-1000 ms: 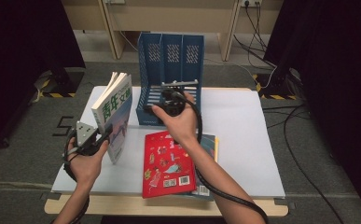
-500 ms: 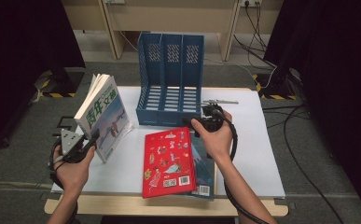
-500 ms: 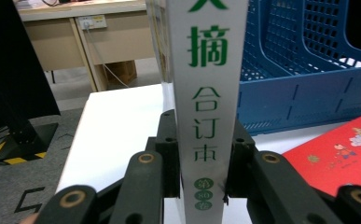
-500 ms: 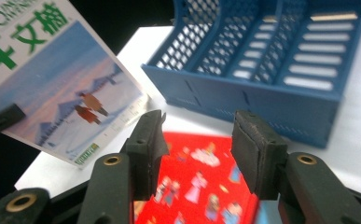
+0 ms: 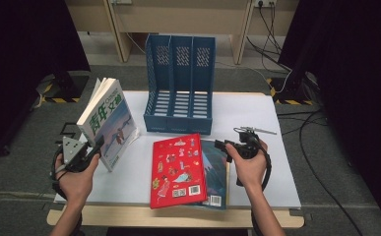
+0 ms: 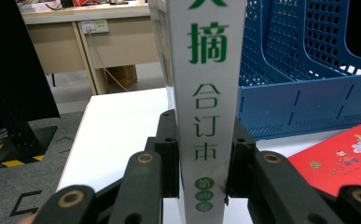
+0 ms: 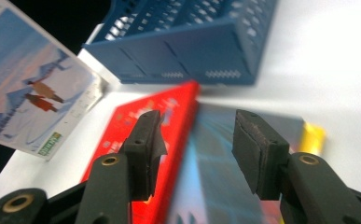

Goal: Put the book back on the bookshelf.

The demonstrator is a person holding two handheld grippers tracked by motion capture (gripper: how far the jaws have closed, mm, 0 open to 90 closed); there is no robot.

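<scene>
Jaws of the left gripper [image 5: 90, 151] are clamping the spine of the white book [image 5: 110, 118], one pad on each side, as the left gripper view shows [image 6: 200, 175]. That white book [image 6: 208, 79] is standing upright on its lower edge at the left part of the white table [image 5: 257, 118], its cover with green characters facing toward the right gripper. Beyond the book from this gripper, the blue file rack [image 5: 180, 83] with three compartments is standing on the table, its mesh wall [image 6: 304, 70] showing just past the spine.

The right gripper [image 5: 227, 146] is hovering with its jaws apart and nothing pressed between them; the right gripper view [image 7: 194, 149] shows both pads bare. Just under and ahead of those jaws the red book [image 5: 177, 169] is lying flat on the table, resting on top of a darker blue-covered book [image 5: 215, 172] whose right edge is sticking out beneath it. In the right gripper view the red book [image 7: 136, 154] is lying to the left of the gap and the blue-covered book [image 7: 215, 177] is lying below it, with the file rack [image 7: 187, 42] farther off.
</scene>
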